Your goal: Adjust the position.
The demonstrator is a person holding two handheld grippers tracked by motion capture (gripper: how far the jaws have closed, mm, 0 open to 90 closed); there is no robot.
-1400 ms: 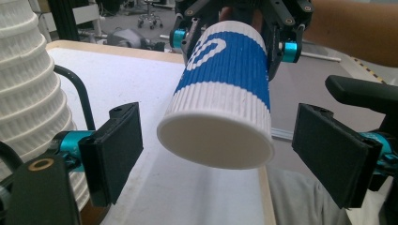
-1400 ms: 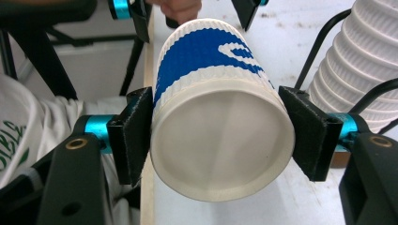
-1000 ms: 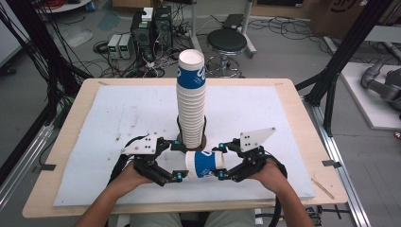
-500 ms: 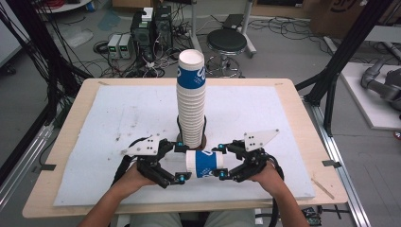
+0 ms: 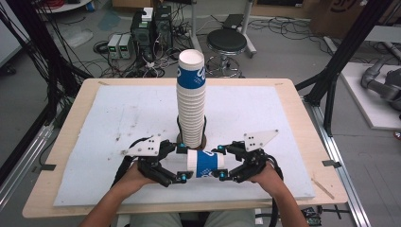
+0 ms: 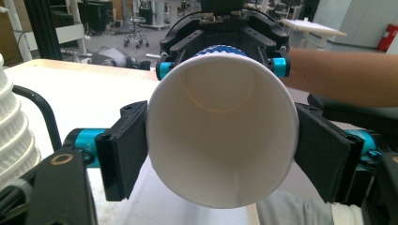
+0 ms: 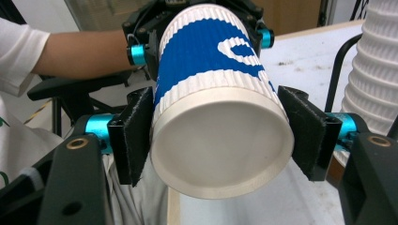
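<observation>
Even, soft indoor light is falling from overhead; the high view is looking slightly soft and low in detail, with only faint shadows lying on the mat. The cup interior is glowing bright, nearly washed out. Backgrounds in both gripper views are blurring; edges are bending slightly.

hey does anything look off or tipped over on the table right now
One paper cup lies on its side in the air, not upright, clamped at its mouth by the left gripper, whose jaws have just been closing, and at its base by the right gripper. The tall cup stack stands straight.
</observation>
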